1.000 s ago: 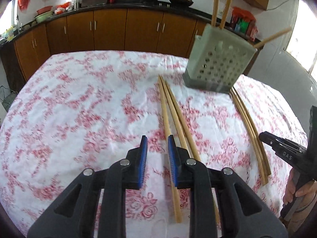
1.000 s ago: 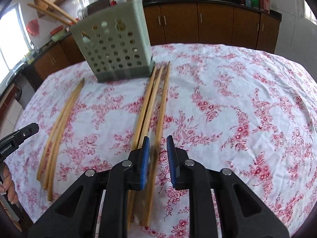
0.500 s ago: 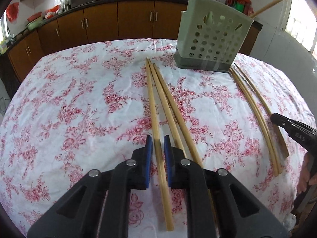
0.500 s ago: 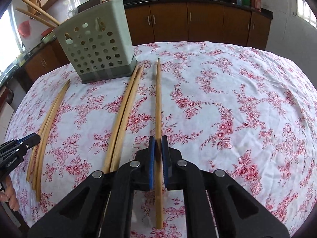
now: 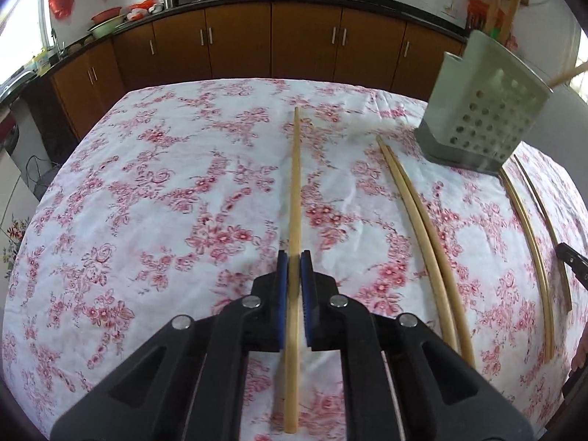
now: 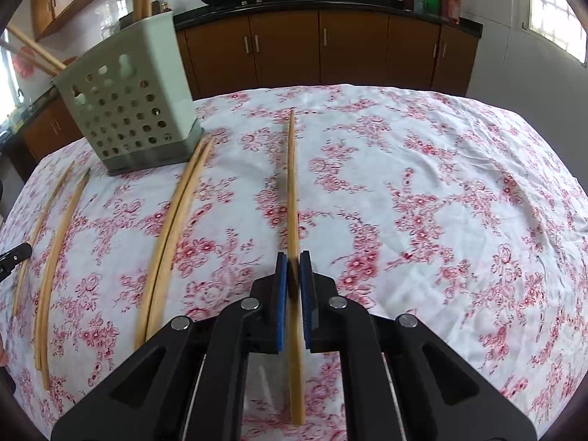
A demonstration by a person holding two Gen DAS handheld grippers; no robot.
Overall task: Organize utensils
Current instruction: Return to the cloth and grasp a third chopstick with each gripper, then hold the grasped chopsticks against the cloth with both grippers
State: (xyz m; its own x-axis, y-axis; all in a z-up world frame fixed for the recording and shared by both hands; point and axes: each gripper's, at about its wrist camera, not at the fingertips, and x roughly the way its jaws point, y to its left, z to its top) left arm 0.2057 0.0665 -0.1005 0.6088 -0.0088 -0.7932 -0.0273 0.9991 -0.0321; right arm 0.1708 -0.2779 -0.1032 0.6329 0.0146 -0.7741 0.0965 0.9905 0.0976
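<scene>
My left gripper point(image 5: 294, 261) is shut on a long bamboo chopstick point(image 5: 295, 183), which runs straight ahead over the flowered tablecloth point(image 5: 165, 202). Two more chopsticks point(image 5: 422, 228) lie side by side to its right. A pale green perforated utensil holder point(image 5: 481, 110) stands at the far right with chopsticks sticking out of it. My right gripper point(image 6: 292, 261) is shut on another chopstick point(image 6: 291, 183), whose far end hangs slightly above the cloth. In the right wrist view the holder point(image 6: 128, 110) stands at the far left, with a chopstick pair point(image 6: 176, 228) below it.
Two further chopsticks point(image 6: 55, 242) lie near the left table edge in the right wrist view. The other gripper's tip point(image 5: 573, 266) shows at the right border of the left wrist view. Brown kitchen cabinets point(image 5: 257, 44) and a dark counter with pots stand behind the table.
Both grippers have closed, each on one chopstick. Each held chopstick has come sideways away from the others beside it, and the holder has shifted towards the edge of each view.
</scene>
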